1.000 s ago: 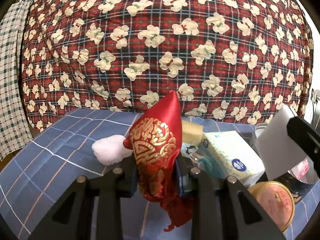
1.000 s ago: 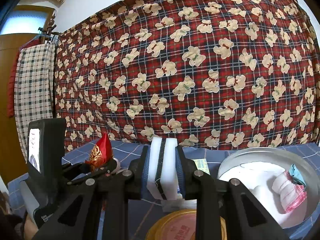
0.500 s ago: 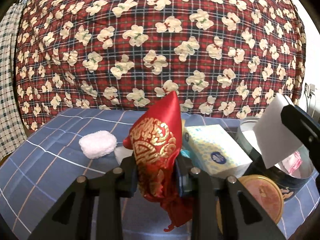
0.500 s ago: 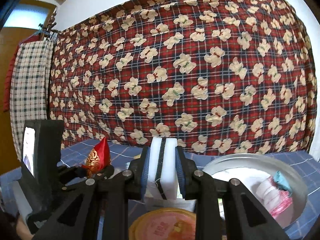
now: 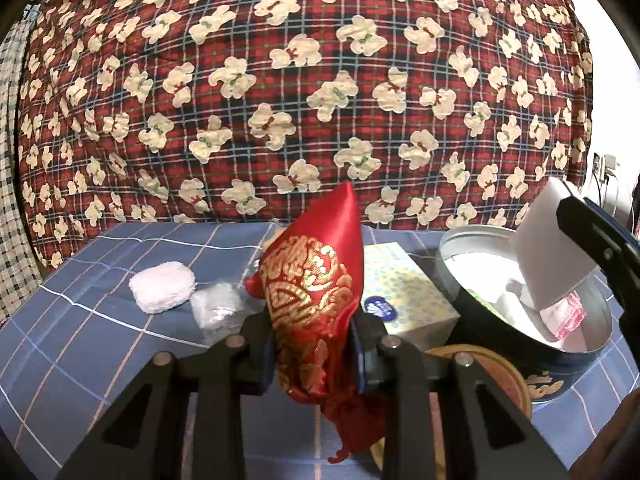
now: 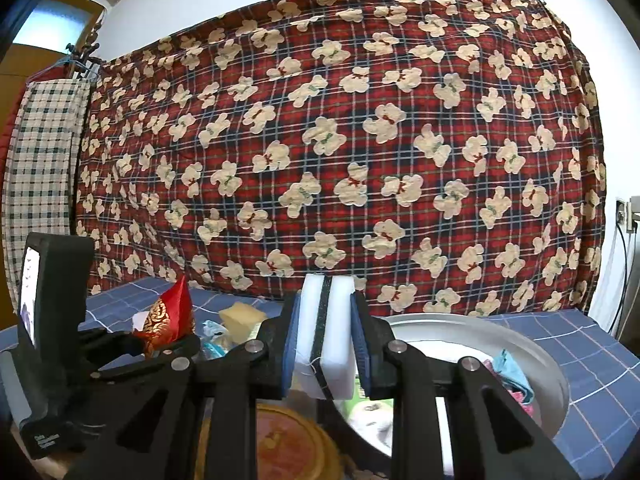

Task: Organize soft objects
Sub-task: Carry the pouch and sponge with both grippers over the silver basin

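A red satin pouch (image 5: 316, 280) with gold embroidery stands upright between the pads of my left gripper (image 5: 314, 344), which is shut on it. My right gripper (image 6: 326, 344) is shut on a white sponge (image 6: 326, 332) with a dark middle layer. In the left wrist view that sponge (image 5: 548, 252) hangs over the round dark-blue tin (image 5: 560, 376), where pink and white soft items lie. The right wrist view shows the tin's rim (image 6: 540, 356) just beyond the sponge, and the left gripper (image 6: 160, 340) with the pouch (image 6: 168, 320) at lower left.
On the blue checked cloth lie a fluffy white pad (image 5: 162, 288), a clear plastic bag (image 5: 218, 312), a tissue pack (image 5: 400, 292), a yellow sponge (image 6: 242, 316) and the tin's gold lid (image 6: 280, 440). A red bear-print quilt (image 5: 320, 100) fills the back.
Both grippers have shifted right with their loads. The tin has come further into the left wrist view, the fluffy pad has slid left, and the sponge now hangs over the tin.
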### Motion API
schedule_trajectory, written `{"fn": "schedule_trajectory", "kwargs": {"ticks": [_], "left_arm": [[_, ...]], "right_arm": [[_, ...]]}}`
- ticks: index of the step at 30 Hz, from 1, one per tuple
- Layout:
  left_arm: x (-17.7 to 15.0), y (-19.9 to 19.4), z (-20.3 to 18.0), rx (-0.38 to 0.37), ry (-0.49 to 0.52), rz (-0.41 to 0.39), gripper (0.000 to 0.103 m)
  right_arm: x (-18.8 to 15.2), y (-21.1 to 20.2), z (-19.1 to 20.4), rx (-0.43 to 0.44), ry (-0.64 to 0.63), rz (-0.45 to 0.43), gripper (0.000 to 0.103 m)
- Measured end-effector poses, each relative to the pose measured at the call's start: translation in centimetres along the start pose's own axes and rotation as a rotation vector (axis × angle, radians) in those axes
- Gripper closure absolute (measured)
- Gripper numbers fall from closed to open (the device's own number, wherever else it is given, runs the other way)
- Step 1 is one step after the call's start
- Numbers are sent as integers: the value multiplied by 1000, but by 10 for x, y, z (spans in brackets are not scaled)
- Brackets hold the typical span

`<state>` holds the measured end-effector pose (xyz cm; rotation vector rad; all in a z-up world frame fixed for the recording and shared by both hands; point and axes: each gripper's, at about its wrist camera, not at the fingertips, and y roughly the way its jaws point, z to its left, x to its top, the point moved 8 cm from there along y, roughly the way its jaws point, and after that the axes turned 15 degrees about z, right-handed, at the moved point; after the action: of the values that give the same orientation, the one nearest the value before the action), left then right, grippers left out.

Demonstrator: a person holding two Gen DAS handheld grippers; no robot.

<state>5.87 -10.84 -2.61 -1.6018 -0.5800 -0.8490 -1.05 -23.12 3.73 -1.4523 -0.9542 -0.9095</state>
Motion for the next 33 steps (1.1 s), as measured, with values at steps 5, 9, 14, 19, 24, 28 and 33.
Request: {"fn": "schedule_trajectory", "kwargs": {"ticks": [5,9,14,19,24,28,33], "left_arm": [[2,-7,-15,5,32,-24,75],[4,-10,-30,-14,51,-30,75],[7,-11,-48,-41,62,-33,75],[8,-13,-69,-59,91,-39,75],[10,-12,-85,-88,104,-35,75],[12,-10,-99,-105,115,-35,75],[13,-8,-117,-130,135,-30,75]], "right_arm": [[-1,-3,-15,-20,8,-6,76],[-1,-6,-27,-35,19,-13,76],[-1,-8,-45,-62,31,-19,76],[-1,-10,-65,-85,52,-23,76],[0,-12,-84,-104,78,-28,76],[0,-15,-99,-119,101,-31,76],[1,-16,-122,-155,123,-35,76]]}}
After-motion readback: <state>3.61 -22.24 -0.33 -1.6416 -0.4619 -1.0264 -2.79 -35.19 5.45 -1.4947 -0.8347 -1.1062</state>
